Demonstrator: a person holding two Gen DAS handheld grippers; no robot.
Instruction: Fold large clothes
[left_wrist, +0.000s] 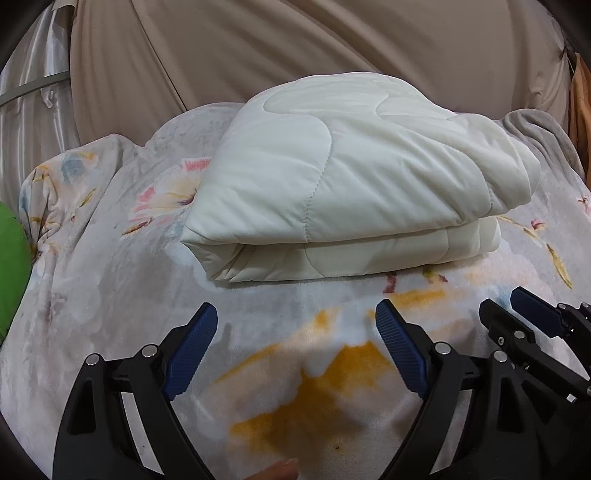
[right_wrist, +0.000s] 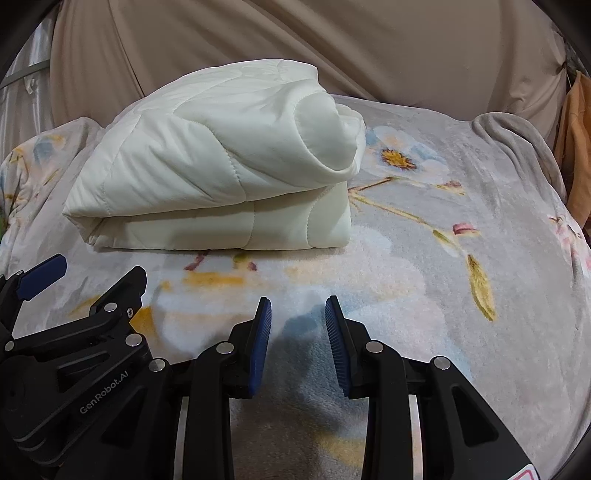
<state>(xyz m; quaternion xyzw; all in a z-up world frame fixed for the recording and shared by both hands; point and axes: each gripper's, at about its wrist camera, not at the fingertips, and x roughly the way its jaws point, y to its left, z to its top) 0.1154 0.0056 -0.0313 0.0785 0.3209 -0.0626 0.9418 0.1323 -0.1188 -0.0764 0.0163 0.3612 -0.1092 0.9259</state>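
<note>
A white quilted piece (left_wrist: 343, 184) lies folded in a thick bundle on the floral fleece blanket (left_wrist: 295, 369). It also shows in the right wrist view (right_wrist: 221, 173), at the upper left. My left gripper (left_wrist: 295, 317) is open and empty, a short way in front of the bundle's near edge. My right gripper (right_wrist: 298, 314) is open and empty, in front of the bundle's right end. The right gripper shows at the right edge of the left wrist view (left_wrist: 517, 306). The left gripper shows at the left edge of the right wrist view (right_wrist: 99, 273).
The floral blanket (right_wrist: 443, 221) covers the whole surface. A beige curtain (left_wrist: 295, 48) hangs behind. A green object (left_wrist: 11, 266) sits at the left edge. A grey fleece fold (right_wrist: 509, 136) and orange cloth (right_wrist: 576, 155) lie at the far right.
</note>
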